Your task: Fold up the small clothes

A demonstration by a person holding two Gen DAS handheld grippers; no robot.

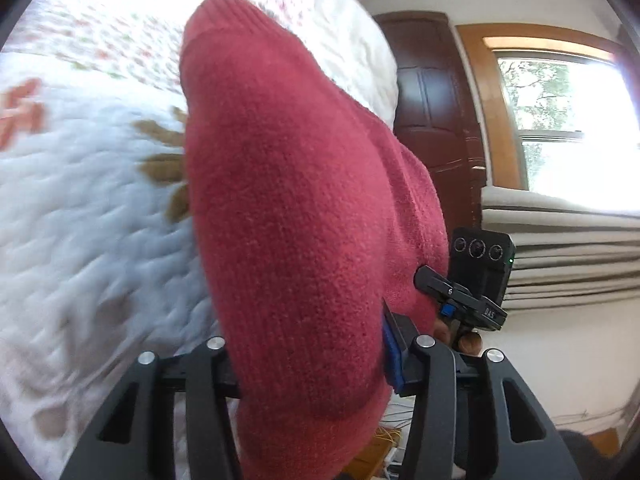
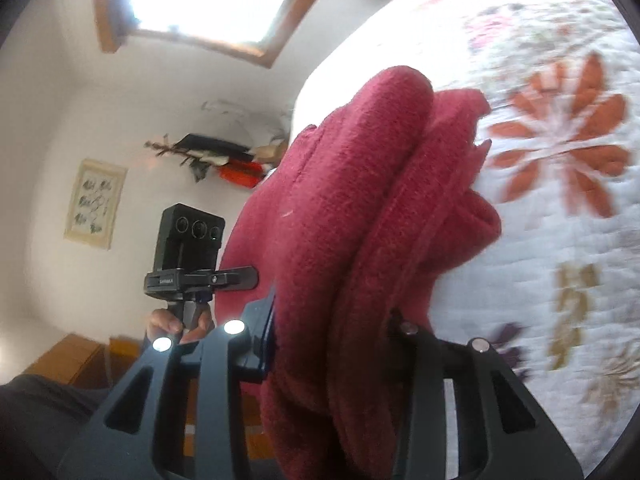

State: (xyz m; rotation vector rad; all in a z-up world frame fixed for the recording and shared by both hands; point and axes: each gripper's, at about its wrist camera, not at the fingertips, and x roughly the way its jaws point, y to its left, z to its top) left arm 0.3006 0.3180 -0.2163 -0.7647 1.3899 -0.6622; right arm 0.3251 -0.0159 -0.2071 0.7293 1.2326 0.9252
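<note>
Above the quilt (image 1: 80,220), both grippers' fingers clamp the red knit garment (image 1: 288,220); its length runs away from each camera.

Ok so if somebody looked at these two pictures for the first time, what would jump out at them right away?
The red knitted garment fills the middle of both wrist views, clamped in the left gripper and bunched in thick folds in the right gripper. Behind it lies the white quilt with big orange flower prints. Each view also catches the other gripper's black camera unit, held by a hand, against a bright window.
</note>
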